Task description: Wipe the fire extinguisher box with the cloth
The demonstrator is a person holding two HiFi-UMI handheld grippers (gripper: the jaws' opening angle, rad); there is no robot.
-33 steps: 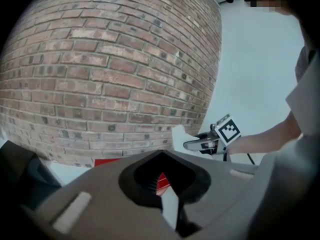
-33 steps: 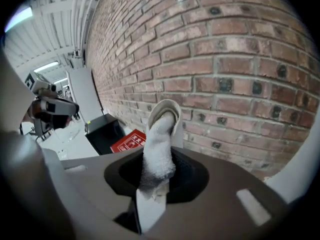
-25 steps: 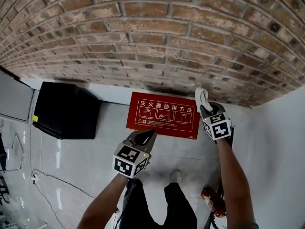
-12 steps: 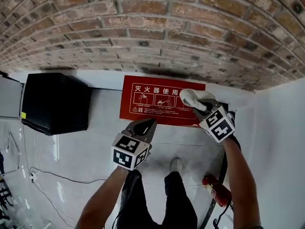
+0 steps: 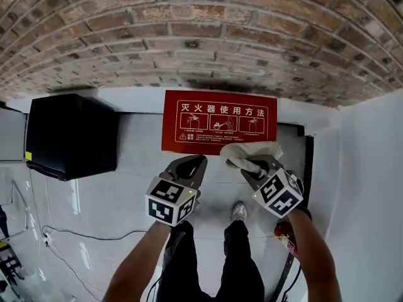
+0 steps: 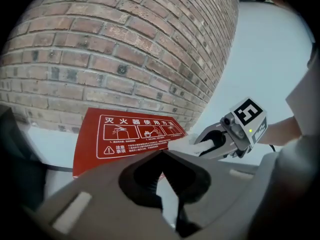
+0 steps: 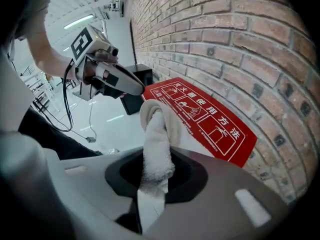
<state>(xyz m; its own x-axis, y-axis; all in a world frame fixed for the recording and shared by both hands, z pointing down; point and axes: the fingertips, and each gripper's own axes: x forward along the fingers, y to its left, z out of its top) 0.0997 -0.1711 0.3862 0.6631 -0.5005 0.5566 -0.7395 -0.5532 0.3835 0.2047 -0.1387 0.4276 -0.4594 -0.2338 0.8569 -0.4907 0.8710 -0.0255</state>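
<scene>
Currently right claw (image 5: 250, 166) pinches cloth (image 5: 244, 152) at lower edge of fire extinguisher box (image 5: 217, 142), left claw (image 5: 194, 163) pressed together, empty; stroke may overrun edge.

Glossy white floor (image 5: 126, 200) w/ the red fire extinguisher box (image 5: 214, 115) at 12 o'clock against the brick wall (image 5: 201, 36), black cabinet (image 5: 69, 134) approx 9-10, thin cable (image 5: 94, 236) at 8, person's shoe (image 5: 238, 212) at 5.
</scene>
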